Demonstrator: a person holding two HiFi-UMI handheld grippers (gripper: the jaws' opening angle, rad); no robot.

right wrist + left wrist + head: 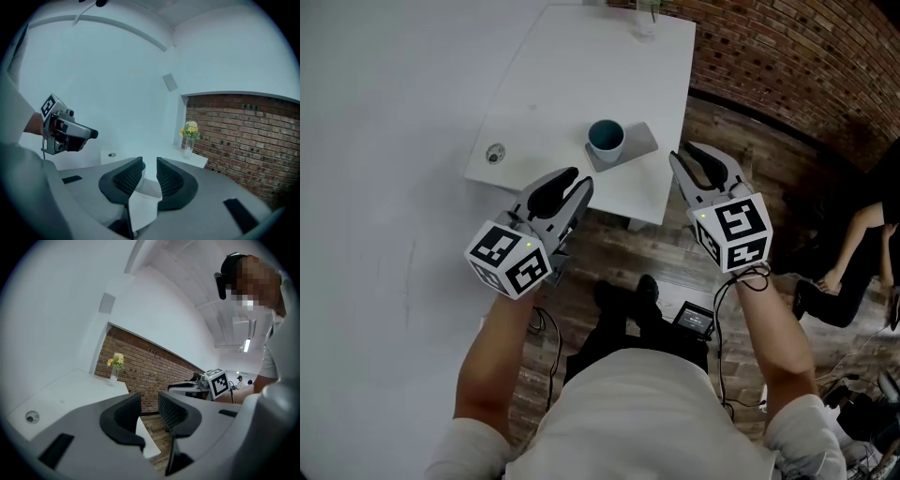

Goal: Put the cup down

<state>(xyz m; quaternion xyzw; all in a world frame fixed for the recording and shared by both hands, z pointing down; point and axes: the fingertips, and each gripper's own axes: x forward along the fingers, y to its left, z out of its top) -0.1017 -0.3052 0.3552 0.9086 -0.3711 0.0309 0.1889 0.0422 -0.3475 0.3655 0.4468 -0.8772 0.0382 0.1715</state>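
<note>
A white cup with a teal inside [606, 139] stands upright on a grey mat [639, 141] near the front edge of the white table [572, 75]. Neither gripper touches it. My left gripper [577, 184] hovers at the table's front edge, below and left of the cup. In its own view its jaws [149, 408] stand a narrow gap apart with nothing between them. My right gripper [688, 159] hangs just off the table's right side, level with the cup. Its jaws [149, 171] are also narrowly apart and empty, and a sliver of the cup [142, 168] shows behind them.
A glass vase of yellow flowers [647, 19] stands at the table's far edge. A round cable port [495, 154] sits at the front left corner. A brick wall runs along the right. A person [862, 253] sits on the wooden floor at right, and a black device [696, 319] lies by my feet.
</note>
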